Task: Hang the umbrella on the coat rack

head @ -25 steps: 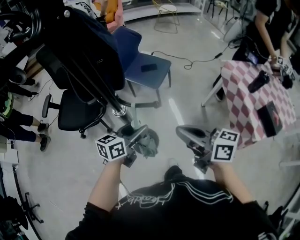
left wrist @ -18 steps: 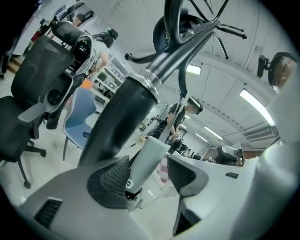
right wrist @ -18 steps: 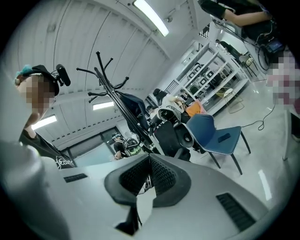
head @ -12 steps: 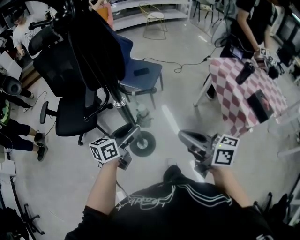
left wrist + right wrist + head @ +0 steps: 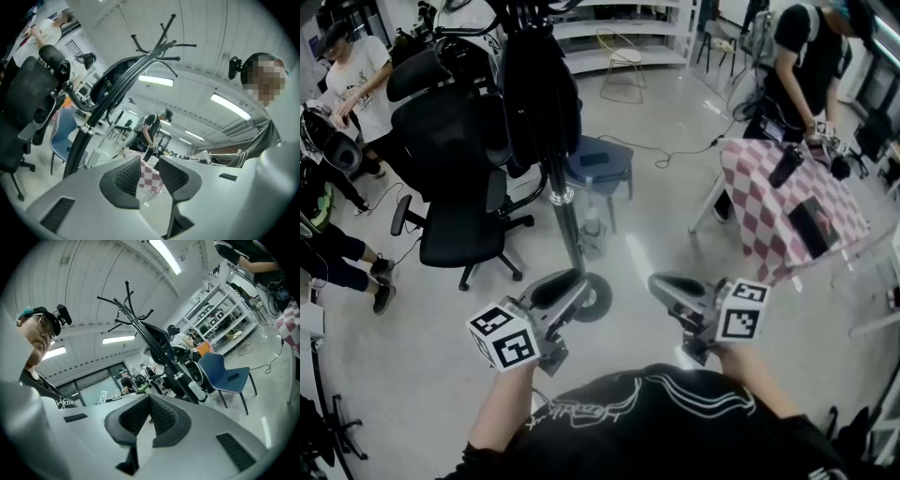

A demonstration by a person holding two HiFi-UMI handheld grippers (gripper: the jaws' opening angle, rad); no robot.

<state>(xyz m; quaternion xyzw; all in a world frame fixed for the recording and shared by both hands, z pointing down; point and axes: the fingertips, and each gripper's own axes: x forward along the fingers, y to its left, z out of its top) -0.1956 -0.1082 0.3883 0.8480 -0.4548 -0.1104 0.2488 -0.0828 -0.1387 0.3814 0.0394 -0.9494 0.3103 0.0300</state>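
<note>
The black coat rack [image 5: 566,220] stands ahead of me on a round base, with dark bags hung high on its hooks [image 5: 154,44]. A small pale folded umbrella [image 5: 591,228] sits close against the pole just below its metal collar; it shows as a whitish cylinder [image 5: 198,391] in the right gripper view. Its hook is hidden. My left gripper [image 5: 555,287] is back from the pole, its jaws closing with only air between the pads [image 5: 125,180]. My right gripper [image 5: 667,284] is level beside it, its jaws together and holding nothing.
A black office chair [image 5: 455,192] stands left of the rack and a blue chair [image 5: 602,161] behind it. A red-checked table [image 5: 787,211] is at the right with a person [image 5: 797,56] beside it. More people stand at the left [image 5: 352,80]. A cable [image 5: 675,150] lies on the floor.
The grey-green bundle at my left jaws a second ago now sits by the pole. The left gripper let go and drew back towards me. Both grippers rose; my view tilted up.
</note>
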